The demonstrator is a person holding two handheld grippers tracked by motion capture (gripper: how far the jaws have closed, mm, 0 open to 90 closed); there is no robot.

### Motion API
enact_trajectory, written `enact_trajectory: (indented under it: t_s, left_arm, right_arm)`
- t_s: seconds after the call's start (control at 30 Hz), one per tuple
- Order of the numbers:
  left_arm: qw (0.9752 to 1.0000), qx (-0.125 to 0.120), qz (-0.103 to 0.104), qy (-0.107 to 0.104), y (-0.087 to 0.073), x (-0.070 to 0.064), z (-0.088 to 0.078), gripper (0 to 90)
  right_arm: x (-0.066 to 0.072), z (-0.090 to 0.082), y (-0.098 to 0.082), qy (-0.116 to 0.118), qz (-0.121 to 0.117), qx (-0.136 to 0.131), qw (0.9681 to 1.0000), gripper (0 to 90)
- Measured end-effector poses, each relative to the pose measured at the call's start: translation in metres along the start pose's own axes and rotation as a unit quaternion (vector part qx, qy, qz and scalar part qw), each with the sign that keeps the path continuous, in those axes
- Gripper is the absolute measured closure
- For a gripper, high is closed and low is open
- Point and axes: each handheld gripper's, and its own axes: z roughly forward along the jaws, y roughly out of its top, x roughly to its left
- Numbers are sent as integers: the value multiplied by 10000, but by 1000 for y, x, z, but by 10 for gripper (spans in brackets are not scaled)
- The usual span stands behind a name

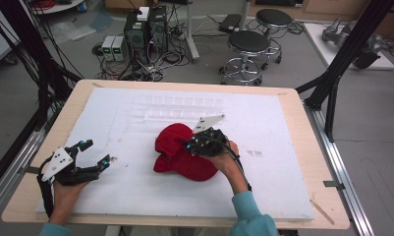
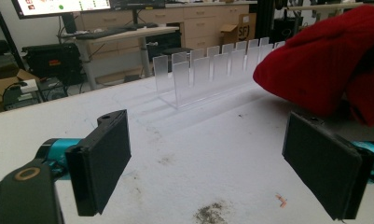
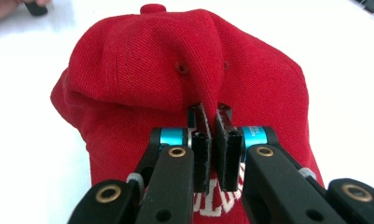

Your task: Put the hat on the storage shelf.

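A red baseball cap (image 1: 177,152) lies near the middle of the white foam board (image 1: 135,191). In the right gripper view its crown (image 3: 175,70) faces me, with white lettering low on the front panel. My right gripper (image 1: 189,145) is on the cap from the right, and its jaws (image 3: 211,114) are pressed almost together on a pinch of the red fabric. My left gripper (image 1: 97,152) rests at the board's left side, well apart from the cap, jaws wide open (image 2: 208,163) with nothing between them. The cap (image 2: 324,65) shows at the upper right of the left gripper view.
A clear acrylic rack with several upright dividers (image 1: 180,108) (image 2: 208,70) stands on the board behind the cap. The board covers a wooden table (image 1: 52,142). Stools, computers and cables are on the floor beyond the table.
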Motion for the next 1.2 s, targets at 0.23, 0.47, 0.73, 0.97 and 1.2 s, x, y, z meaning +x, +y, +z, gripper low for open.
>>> enact_trajectory:
  t_s: [0.23,0.47,0.73,0.97,1.2]
  left_arm:
    - [10000,78,-2,-4,1,0,1,154]
    - [10000,84,8,-16,1,0,1,154]
    - [9998,22,-13,-192,13,-4,0,153]
    - [9985,144,-99,-520,30,-18,2,151]
    - [9956,223,-114,-902,53,-42,7,151]
  right_arm:
    - [0,-10,3,-143,136,-400,9990,866]
    - [1,-23,9,-199,299,-1069,9936,866]
    - [4,-28,15,-260,285,-1306,9907,865]
    - [5,-34,21,-324,289,-1485,9880,865]
    - [5,-38,25,-384,254,-1580,9864,865]
